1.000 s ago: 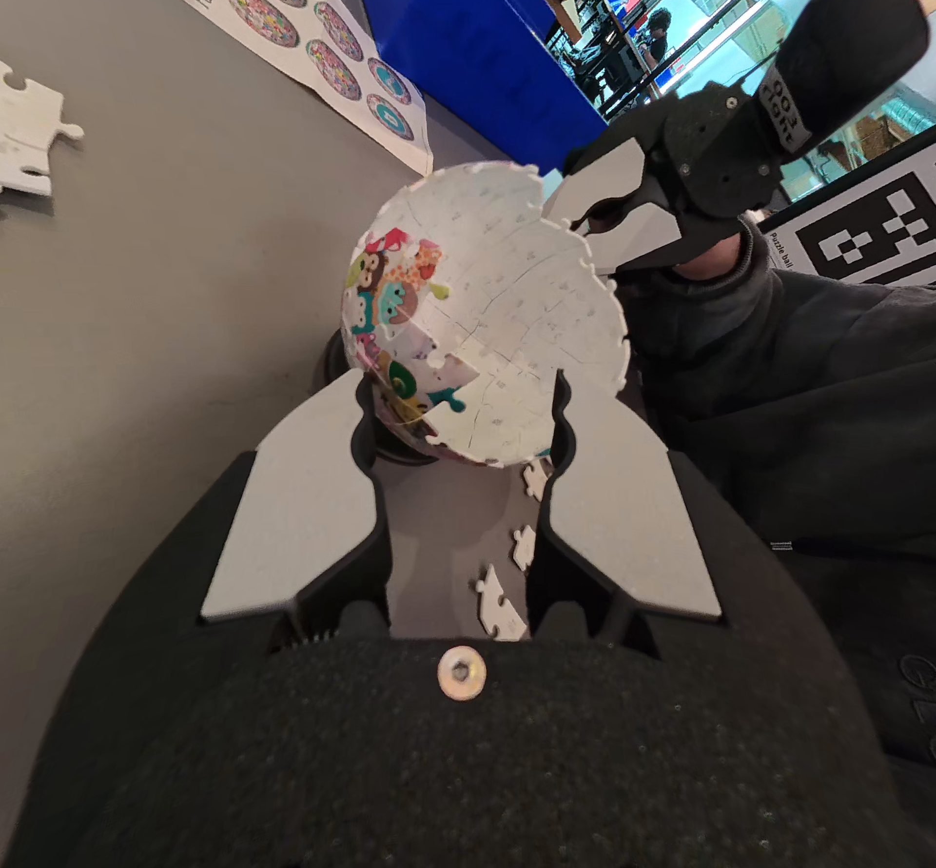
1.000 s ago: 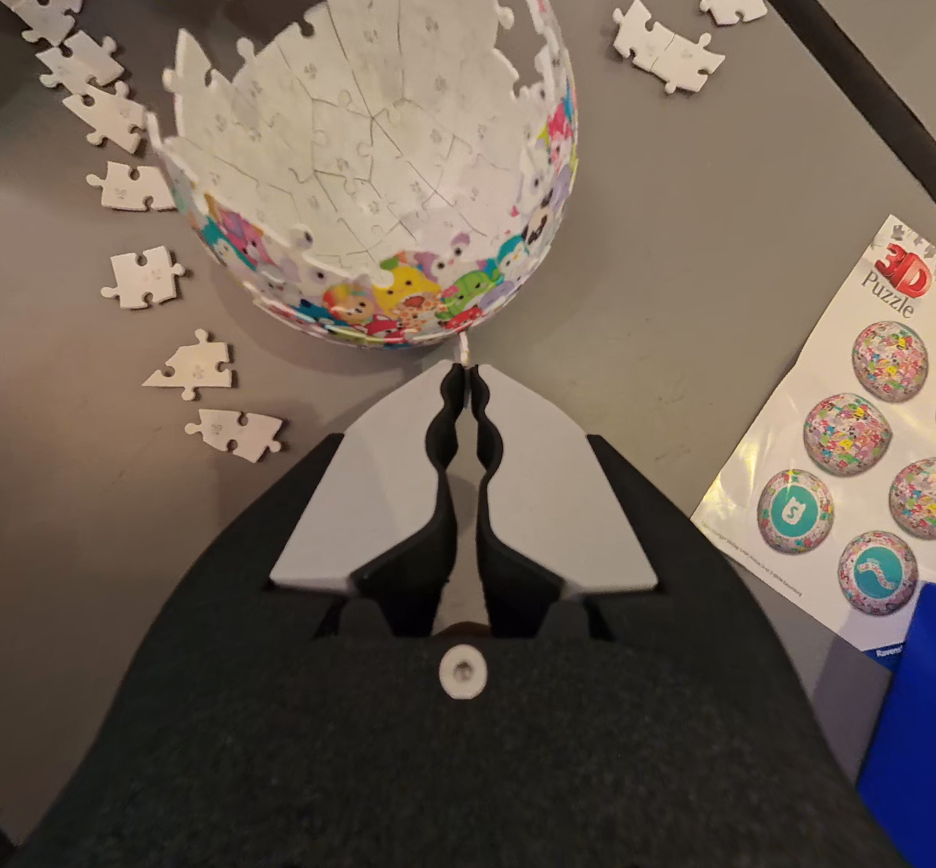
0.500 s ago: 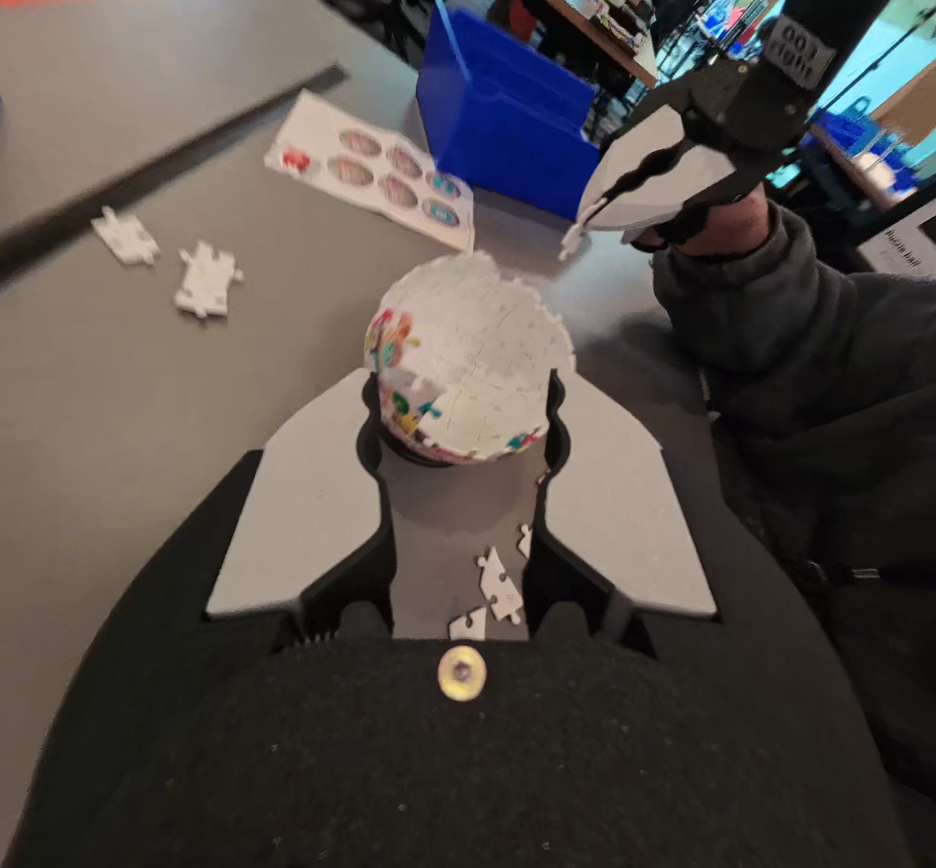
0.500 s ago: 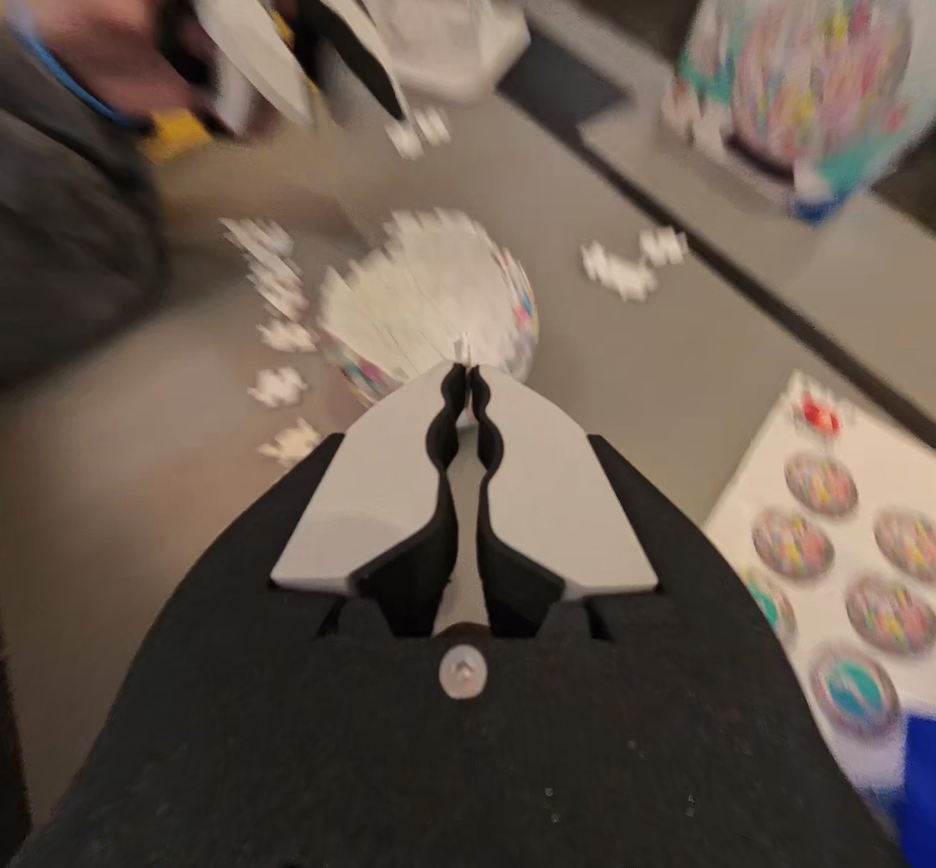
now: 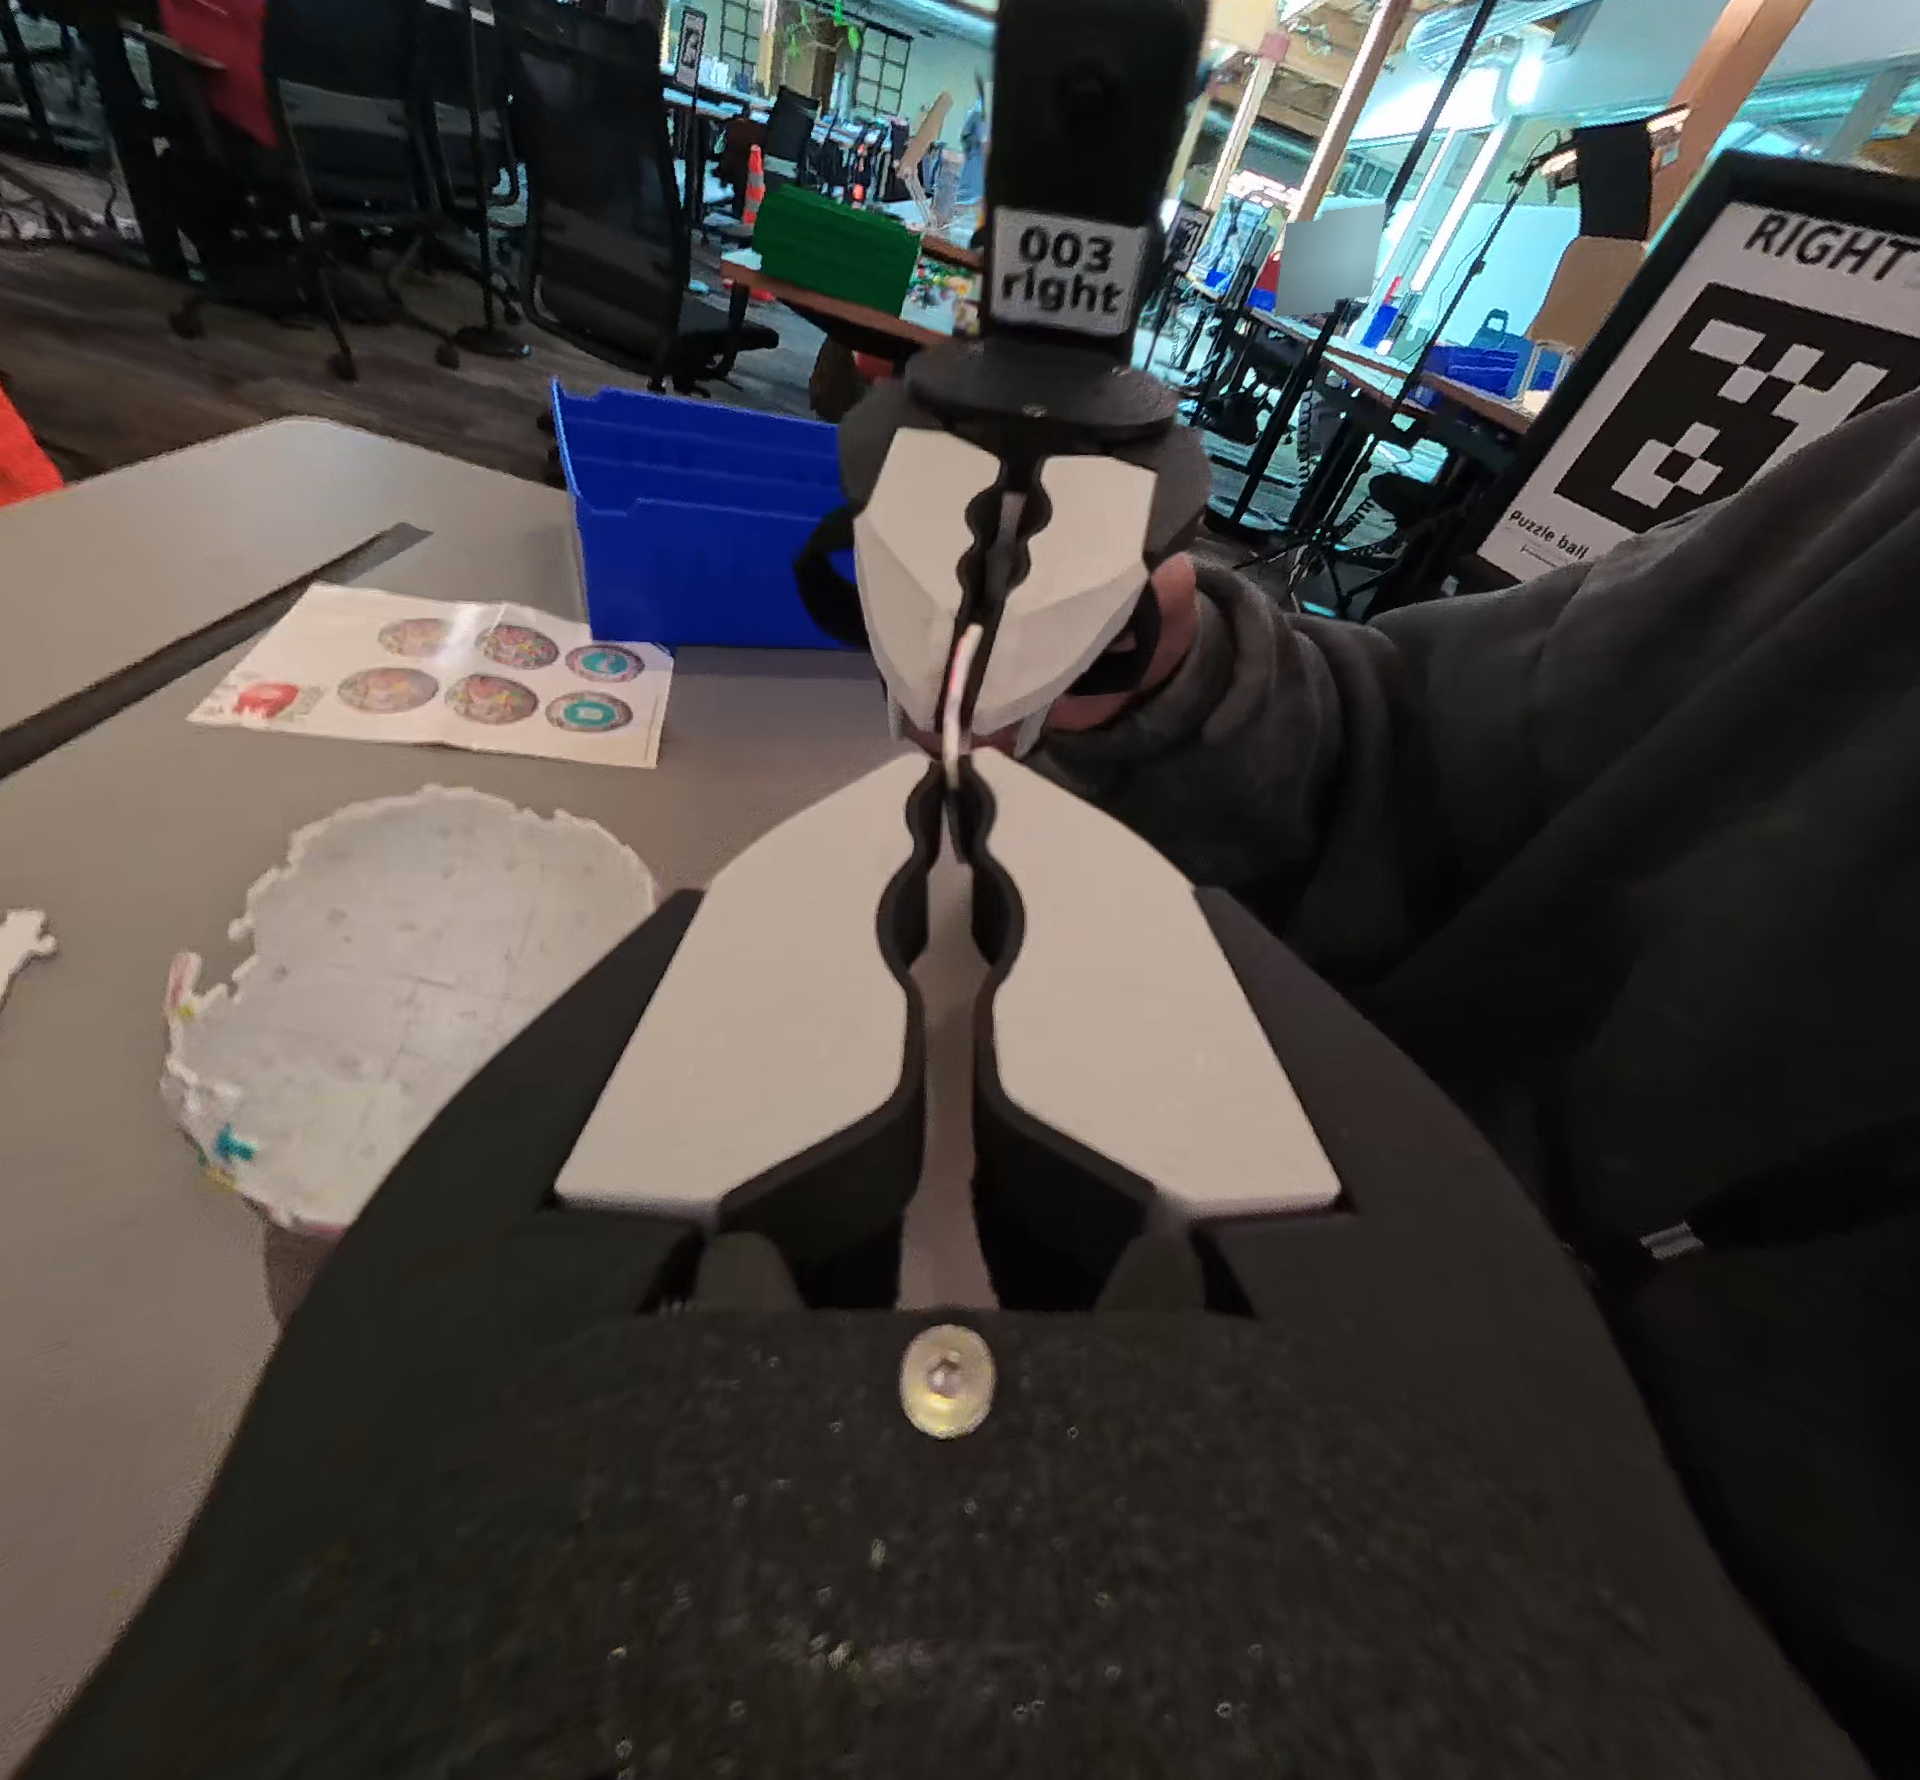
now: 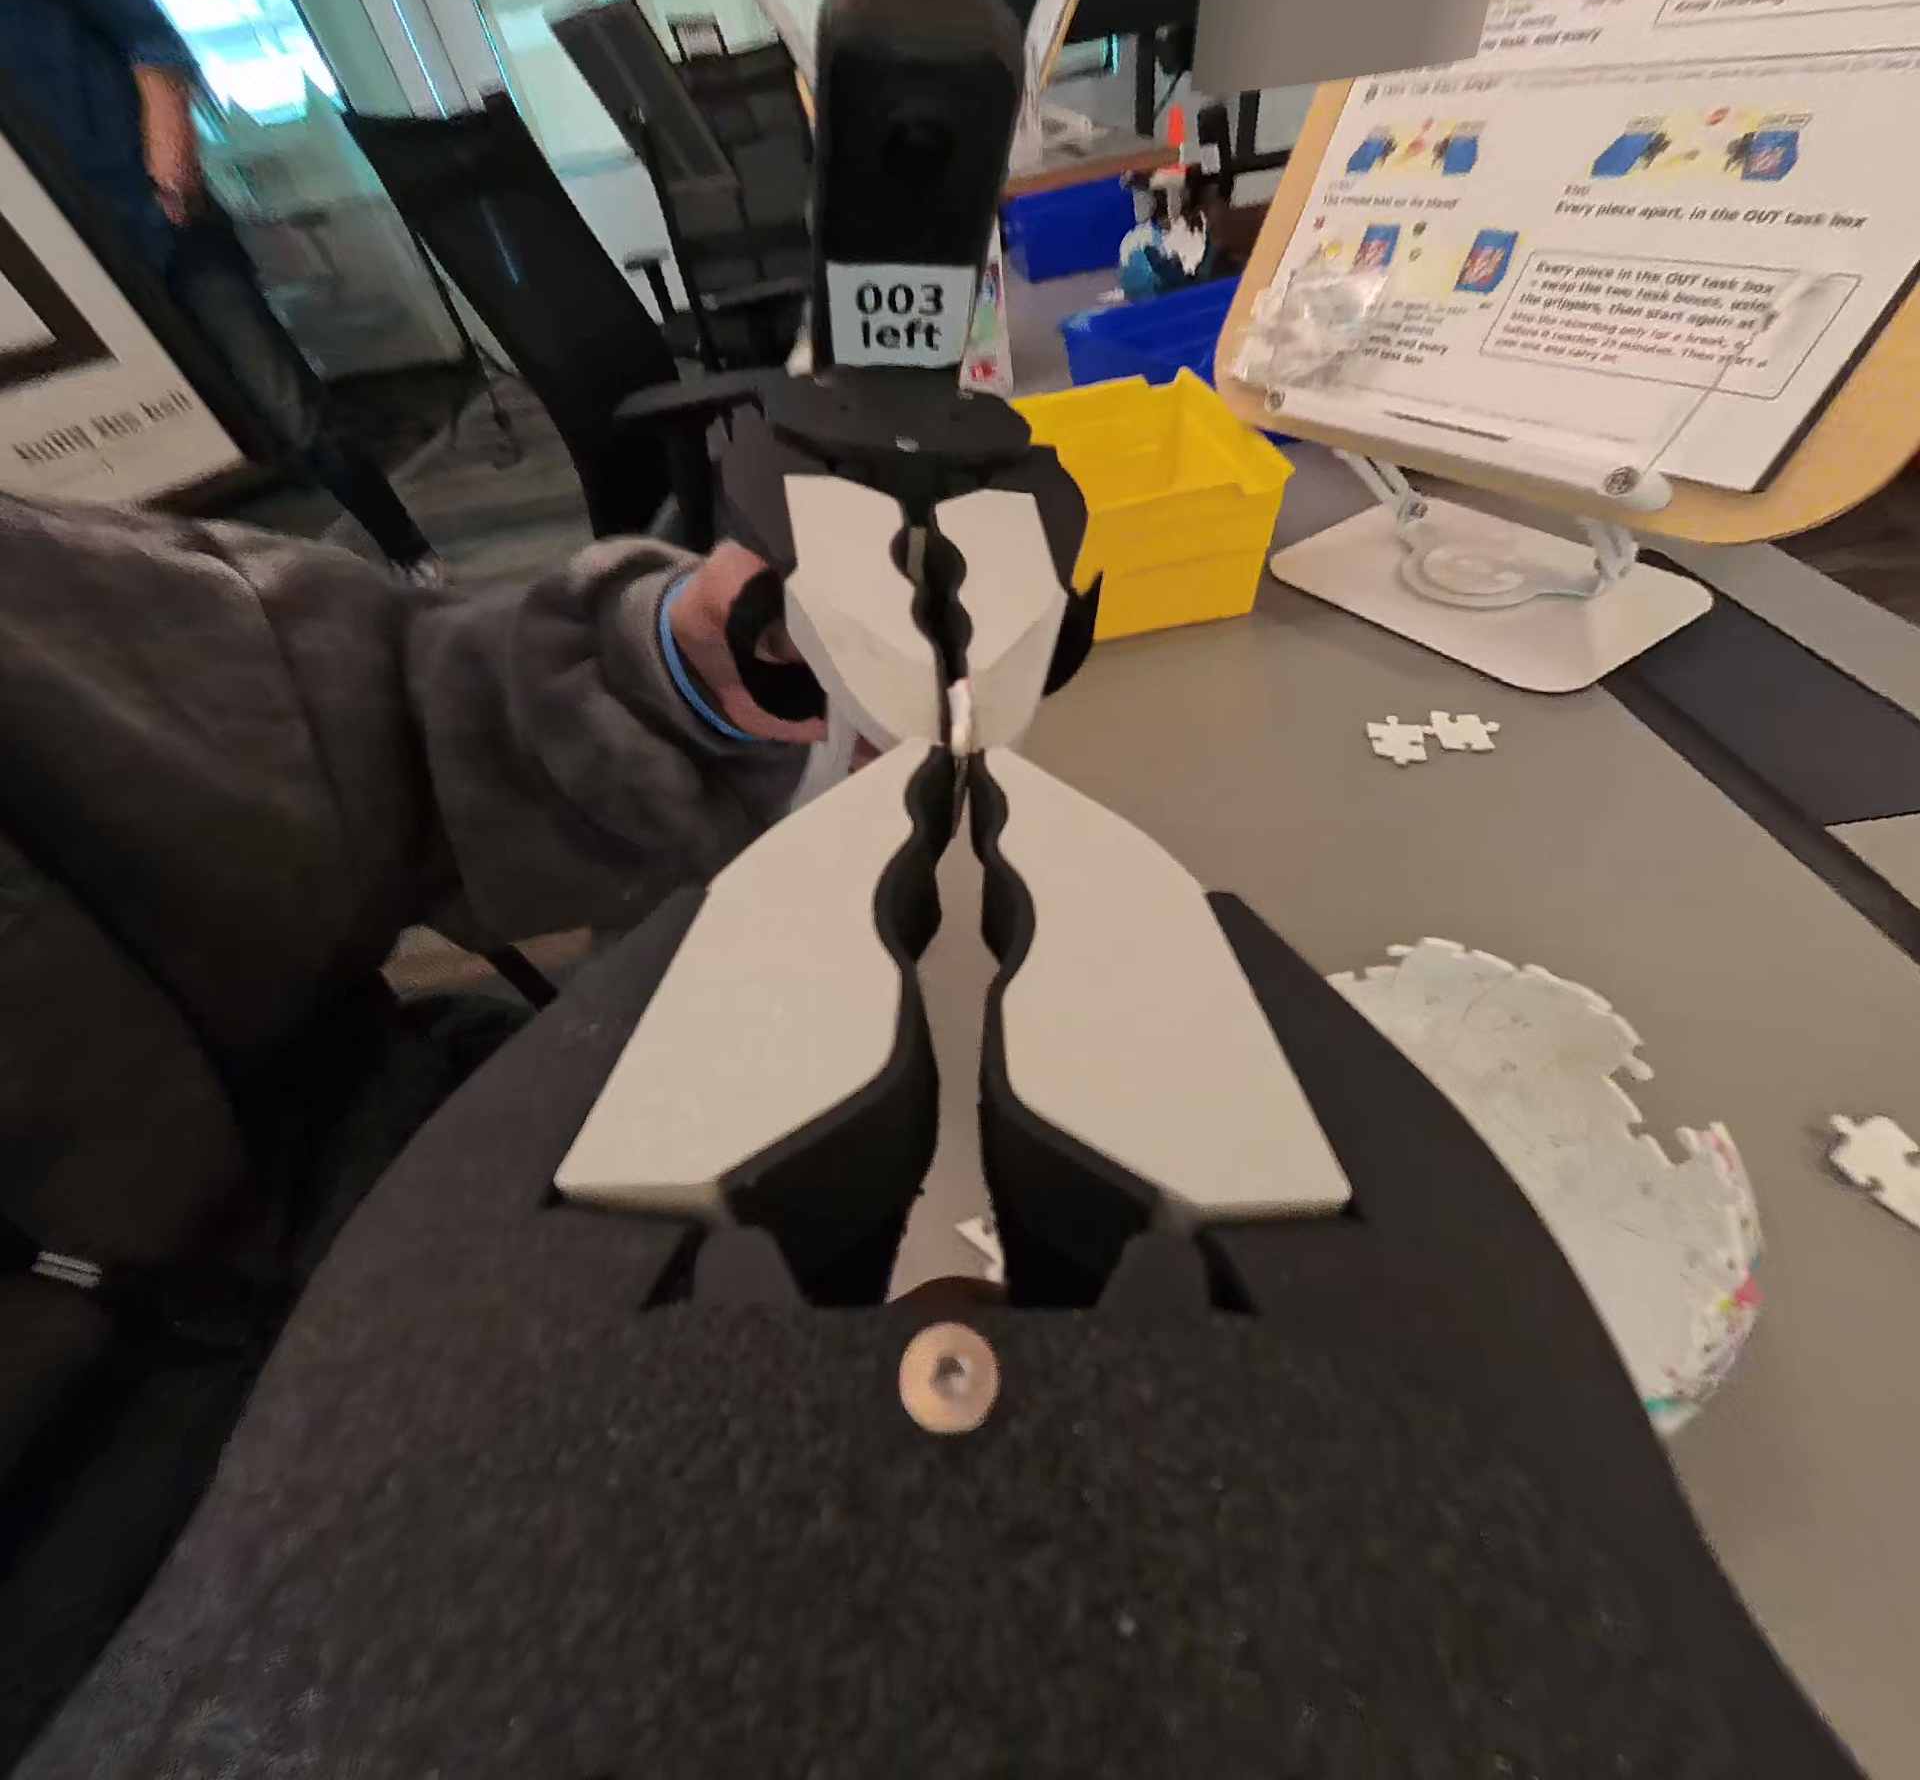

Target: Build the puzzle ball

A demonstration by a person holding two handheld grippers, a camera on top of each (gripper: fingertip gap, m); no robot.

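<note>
Puzzle ball, half built and showing its white inner face, sits on the grey counter below and to the left of the left tool; in the right wrist view the same shell lies below and to the right of the right tool. Both tools are raised above the counter and point at each other, tip to tip. Each has its jaws drawn nearly together, and a thin white puzzle piece seen edge-on runs across the meeting point, pinched by the right tool's tips and reaching in between the left tool's tips. Whether the left tool truly grips it or only touches it is hard to tell. Loose white pieces lie on the counter beyond the shell, to the right of the right tool, with another just beside the shell. A printed leaflet and a blue bin lie left of and beyond the left tool; a yellow bin stands behind the left tool as the right wrist view shows it.
</note>
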